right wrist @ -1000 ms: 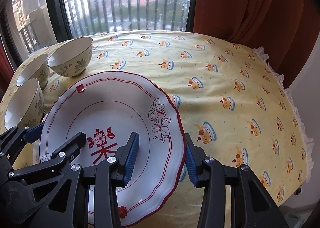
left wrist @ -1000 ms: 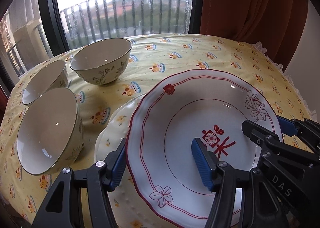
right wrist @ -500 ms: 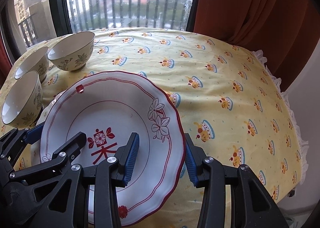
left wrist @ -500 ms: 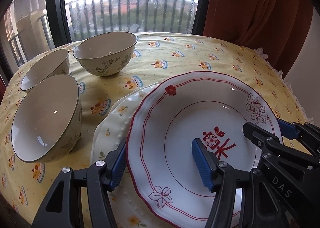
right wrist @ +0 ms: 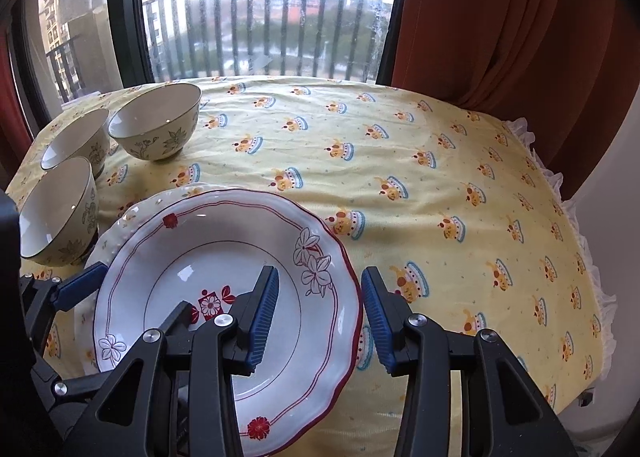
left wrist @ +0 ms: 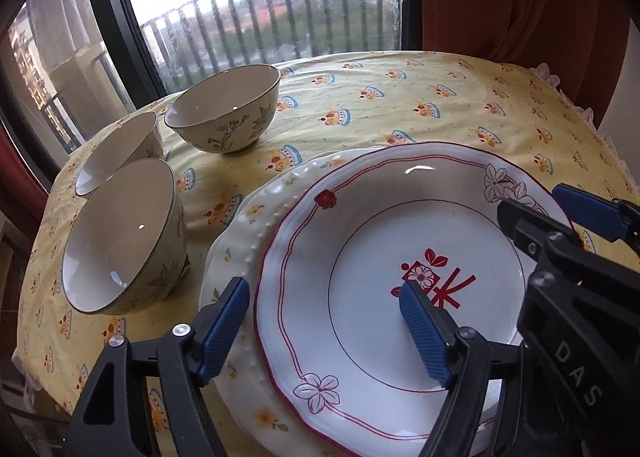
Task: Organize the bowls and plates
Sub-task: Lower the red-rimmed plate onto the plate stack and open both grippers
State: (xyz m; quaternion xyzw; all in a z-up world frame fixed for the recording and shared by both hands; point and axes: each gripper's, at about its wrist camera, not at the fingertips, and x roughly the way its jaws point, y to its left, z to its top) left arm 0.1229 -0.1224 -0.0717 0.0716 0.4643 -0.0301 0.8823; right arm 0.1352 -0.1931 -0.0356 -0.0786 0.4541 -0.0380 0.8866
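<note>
Our left gripper [left wrist: 324, 321] has just been opening its jaws wide. Our right gripper [right wrist: 318, 317] points down, jaws partly apart.

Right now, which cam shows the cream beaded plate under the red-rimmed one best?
Left wrist. The cream beaded plate shows a long arc of dotted rim beside the red-rimmed plate lying on it. The right wrist view gives only a thin sliver at the far-left edge.
</note>
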